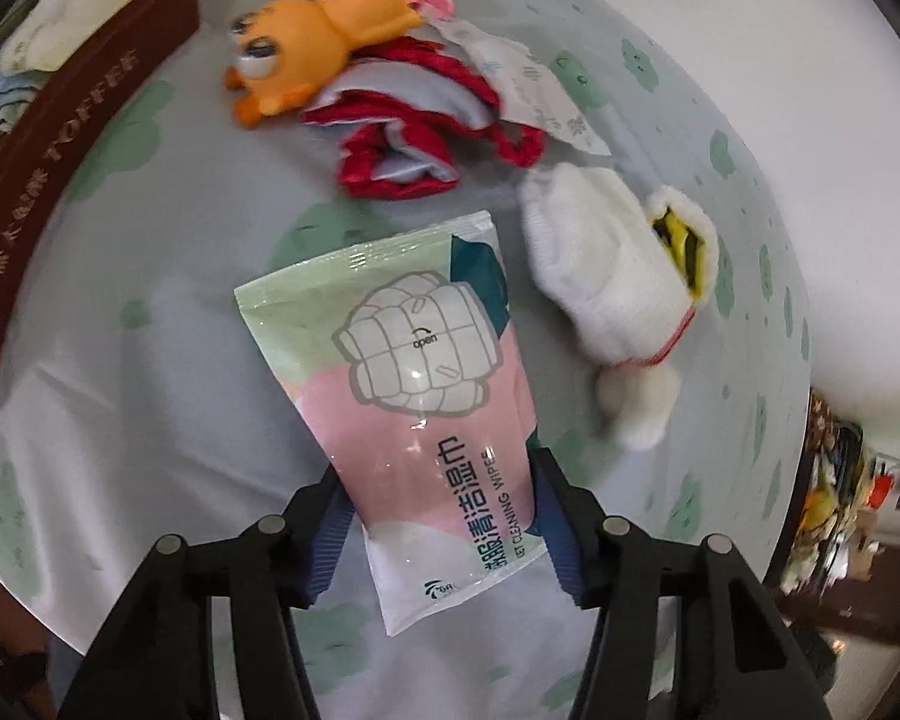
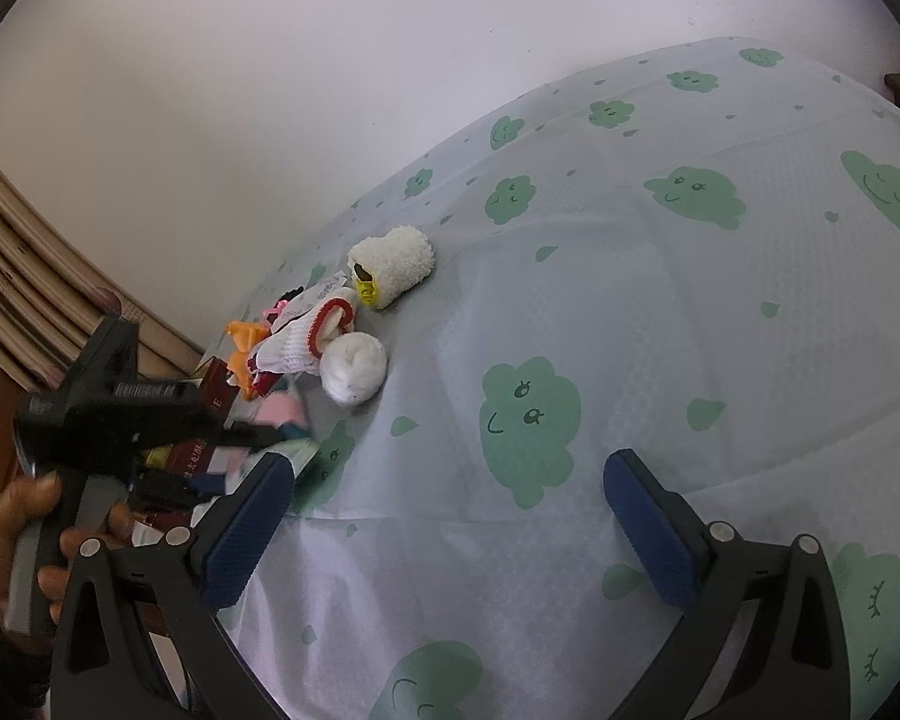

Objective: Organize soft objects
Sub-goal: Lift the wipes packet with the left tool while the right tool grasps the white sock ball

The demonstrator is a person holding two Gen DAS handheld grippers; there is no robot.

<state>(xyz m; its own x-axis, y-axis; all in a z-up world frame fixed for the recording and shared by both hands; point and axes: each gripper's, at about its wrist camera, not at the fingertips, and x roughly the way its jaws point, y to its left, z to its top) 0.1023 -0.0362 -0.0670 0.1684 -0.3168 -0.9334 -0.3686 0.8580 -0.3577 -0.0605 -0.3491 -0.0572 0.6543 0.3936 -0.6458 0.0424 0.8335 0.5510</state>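
While the pale blue bedsheet printed with green smiling clouds point(image 2: 660, 312) spreads under everything, a dark red cardboard box lettered TOFFEE point(image 1: 72, 138) sits at its edge with folded cloths inside. My left tongs point(image 1: 444, 516) grip the pink, green and white plastic pack of cleaning wipes point(image 1: 414, 396) by its two long edges. My right tongs point(image 2: 450, 522) hang open and empty above the sheet, well apart from the fluffy white rolled socks point(image 2: 396, 267).
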